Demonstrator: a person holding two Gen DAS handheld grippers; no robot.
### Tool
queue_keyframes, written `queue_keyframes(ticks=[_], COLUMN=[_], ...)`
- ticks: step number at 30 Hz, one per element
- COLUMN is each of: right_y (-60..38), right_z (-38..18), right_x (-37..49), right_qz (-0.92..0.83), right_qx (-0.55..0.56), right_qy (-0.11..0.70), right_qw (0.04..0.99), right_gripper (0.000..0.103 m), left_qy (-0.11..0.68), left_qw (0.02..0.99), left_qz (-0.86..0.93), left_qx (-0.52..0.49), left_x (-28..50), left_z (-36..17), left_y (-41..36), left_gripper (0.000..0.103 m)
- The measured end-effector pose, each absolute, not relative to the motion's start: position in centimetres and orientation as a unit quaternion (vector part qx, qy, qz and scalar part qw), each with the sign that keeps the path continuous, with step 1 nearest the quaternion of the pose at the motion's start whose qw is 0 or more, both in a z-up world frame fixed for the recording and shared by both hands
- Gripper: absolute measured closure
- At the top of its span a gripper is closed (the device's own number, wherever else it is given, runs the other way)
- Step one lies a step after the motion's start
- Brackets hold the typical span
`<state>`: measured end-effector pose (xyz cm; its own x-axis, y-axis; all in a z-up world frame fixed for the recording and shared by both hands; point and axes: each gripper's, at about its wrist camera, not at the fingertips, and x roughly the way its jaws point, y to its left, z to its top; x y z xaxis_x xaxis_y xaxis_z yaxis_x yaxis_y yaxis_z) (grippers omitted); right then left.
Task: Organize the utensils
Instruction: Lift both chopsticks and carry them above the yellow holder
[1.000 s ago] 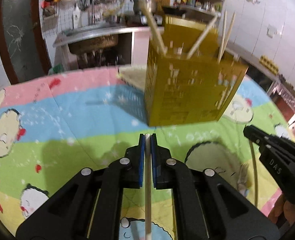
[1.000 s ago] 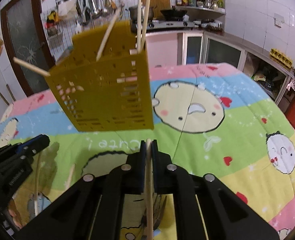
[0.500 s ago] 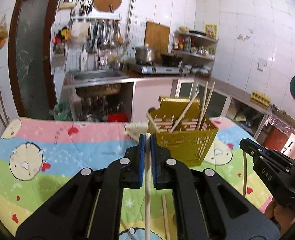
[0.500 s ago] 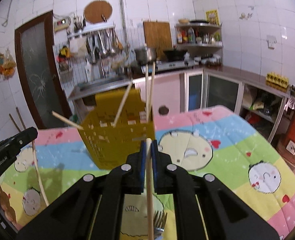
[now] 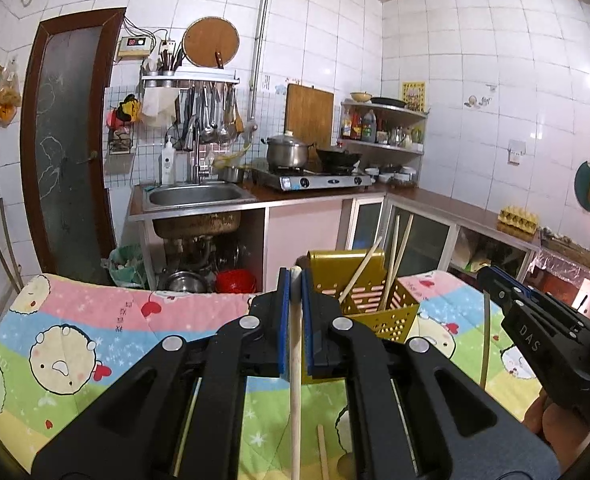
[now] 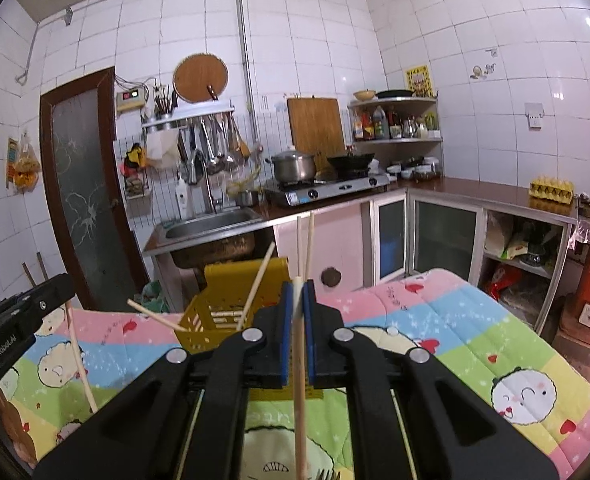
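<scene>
A yellow perforated utensil holder (image 5: 369,308) stands on the cartoon-print cloth (image 5: 95,332) with several chopsticks in it; it also shows in the right wrist view (image 6: 231,312). My left gripper (image 5: 294,280) is shut on a wooden chopstick (image 5: 295,380), raised above the table, short of the holder. My right gripper (image 6: 298,288) is shut on another wooden chopstick (image 6: 299,392), also raised, just in front of the holder. Each gripper shows in the other's view, the right one (image 5: 491,276) and the left one (image 6: 65,282), each with its chopstick hanging down.
More chopsticks (image 5: 322,452) and a spoon (image 5: 345,466) lie on the cloth below the left gripper. A fork (image 6: 327,474) lies below the right gripper. Behind the table are a sink (image 5: 195,196), a stove (image 5: 315,180) and counters.
Both grippers have risen and pulled back from the holder, each keeping its chopstick. The holder now looks smaller and lower in both views.
</scene>
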<state>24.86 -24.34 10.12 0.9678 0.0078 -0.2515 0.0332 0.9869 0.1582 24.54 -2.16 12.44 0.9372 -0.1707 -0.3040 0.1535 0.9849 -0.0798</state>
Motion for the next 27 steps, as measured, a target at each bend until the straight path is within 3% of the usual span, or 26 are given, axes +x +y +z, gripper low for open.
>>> queue_keyframes(ticks=[11,18,27], right_y=[-24.5,-24.7,-25.3], right_z=[12.8,17.2,20.1], right_x=[25.9,27.5,31.6], right_qz=[-0.001,0.017,0.039], right_qx=[0.082,0.084,0.114], right_qy=[0.082,0.015,-0.048], right_qw=[0.993,0.996,0.992], right_gripper=[0.097,0.097,0.097], left_qy=[0.107,0.027,-0.039], left_qw=[0.99,0.995,0.994], left_qz=[-0.091,-0.095,-0.097], left_qx=[-0.033,-0.033,-0.038], left_x=[25.1,26.1,28.8], left_z=[17.3,22.5,24.0], left_y=[-2.3,-3.2,-5.2], left_gripper=[0.098,0.098,0.098])
